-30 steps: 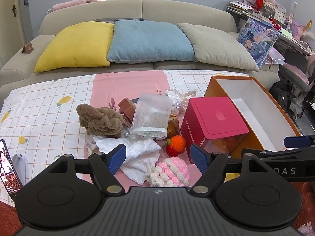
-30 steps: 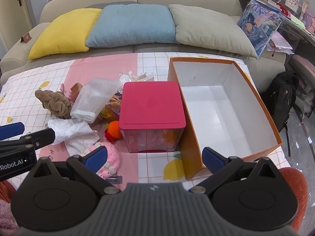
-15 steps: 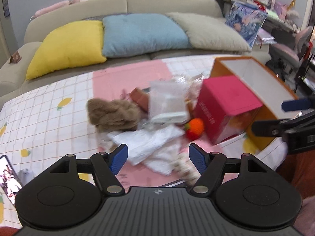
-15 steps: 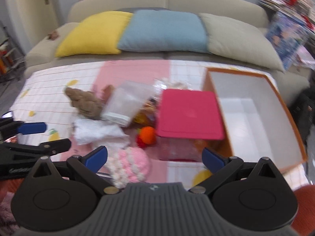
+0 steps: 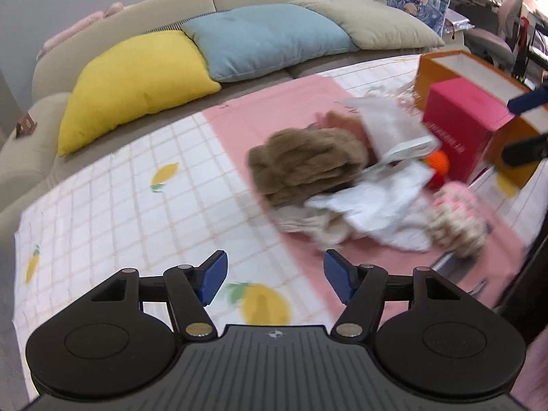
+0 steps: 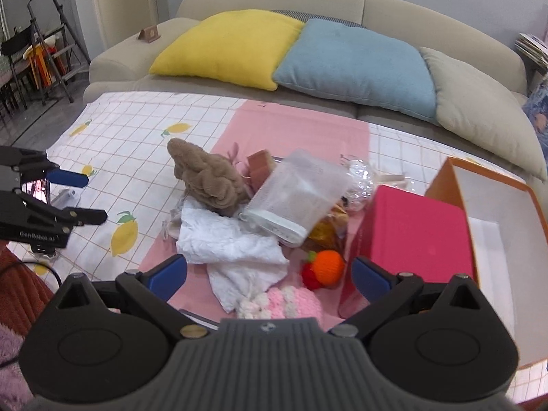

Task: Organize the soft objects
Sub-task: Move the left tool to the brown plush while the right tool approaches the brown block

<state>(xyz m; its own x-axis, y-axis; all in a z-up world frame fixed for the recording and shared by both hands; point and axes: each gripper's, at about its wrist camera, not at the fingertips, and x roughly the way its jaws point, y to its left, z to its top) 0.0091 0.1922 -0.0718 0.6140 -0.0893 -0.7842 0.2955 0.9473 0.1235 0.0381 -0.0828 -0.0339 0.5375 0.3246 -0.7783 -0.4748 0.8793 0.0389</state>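
**Pile off to my right, nothing gripped yet**

While my left hand-held gripper (image 5: 274,275) hangs over bare worktop (image 5: 113,205), jaws closing w/ nothing between, the brown plush (image 5: 304,162) lies ahead-right, long axis crosswise. Right hand-held gripper (image 6: 269,275) is nearer the pile, jaws wide, empty, just above the white cloth (image 6: 233,243).

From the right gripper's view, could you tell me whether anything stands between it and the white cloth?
Nothing visible does. The right gripper hangs with open, empty jaws just in front of the white cloth, which lies uncovered on top of the pile. The pink knit piece sits below and to the right of the cloth, beside that path, not across it.
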